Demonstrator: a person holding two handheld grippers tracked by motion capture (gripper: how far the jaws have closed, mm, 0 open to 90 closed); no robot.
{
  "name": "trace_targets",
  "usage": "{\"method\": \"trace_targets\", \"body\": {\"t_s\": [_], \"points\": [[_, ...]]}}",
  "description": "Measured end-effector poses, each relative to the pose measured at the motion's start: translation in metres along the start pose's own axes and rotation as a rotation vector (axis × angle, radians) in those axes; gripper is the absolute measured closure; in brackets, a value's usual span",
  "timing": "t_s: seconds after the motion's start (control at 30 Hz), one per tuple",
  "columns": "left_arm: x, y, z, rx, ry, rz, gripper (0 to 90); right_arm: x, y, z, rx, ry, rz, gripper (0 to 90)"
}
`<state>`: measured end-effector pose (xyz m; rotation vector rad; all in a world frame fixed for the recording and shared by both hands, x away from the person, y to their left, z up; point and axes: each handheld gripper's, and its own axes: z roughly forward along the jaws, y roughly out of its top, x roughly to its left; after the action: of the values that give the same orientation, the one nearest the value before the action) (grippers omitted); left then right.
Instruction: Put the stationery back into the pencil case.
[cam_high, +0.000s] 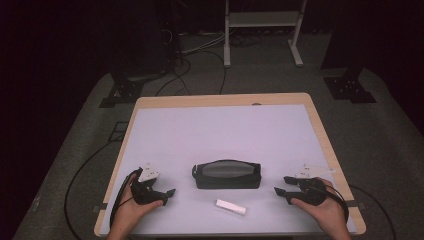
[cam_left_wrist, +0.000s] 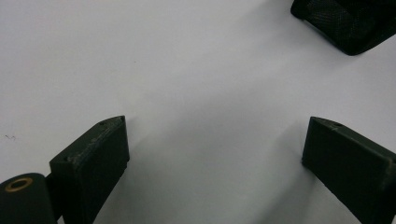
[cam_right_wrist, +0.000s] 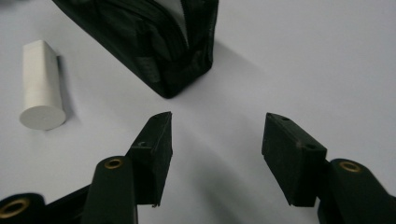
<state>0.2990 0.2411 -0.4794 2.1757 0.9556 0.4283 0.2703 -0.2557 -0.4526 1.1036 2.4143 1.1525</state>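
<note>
A black zippered pouch (cam_high: 227, 174) with a grey mesh top lies near the table's front middle. Its corner shows in the left gripper view (cam_left_wrist: 348, 23), and its end shows in the right gripper view (cam_right_wrist: 154, 42). A small white tube (cam_high: 231, 207) (cam_right_wrist: 41, 86) lies on the table in front of the pouch. My left gripper (cam_high: 167, 196) (cam_left_wrist: 215, 144) rests left of the pouch, open, with bare table between its jaws. My right gripper (cam_high: 281, 185) (cam_right_wrist: 217, 135) rests right of the pouch, open and holding nothing.
The white mat (cam_high: 220, 135) covers a wood-edged table (cam_high: 320, 125). Cables (cam_high: 200, 65) run over the grey floor behind it, beside dark stand bases (cam_high: 350, 87) and a white frame (cam_high: 260, 30).
</note>
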Motion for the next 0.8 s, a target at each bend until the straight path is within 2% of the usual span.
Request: {"method": "trace_targets", "body": {"t_s": [0.4, 0.8], "points": [[0.000, 0.000, 0.000, -0.002, 0.000, 0.000, 6.4, 0.019, 0.011, 0.006, 0.038, 0.050, -0.044, 46.3], [0.000, 0.000, 0.000, -0.002, 0.001, 0.003, 6.4, 0.034, 0.020, 0.015, 0.054, 0.103, -0.076, 48.9]]}}
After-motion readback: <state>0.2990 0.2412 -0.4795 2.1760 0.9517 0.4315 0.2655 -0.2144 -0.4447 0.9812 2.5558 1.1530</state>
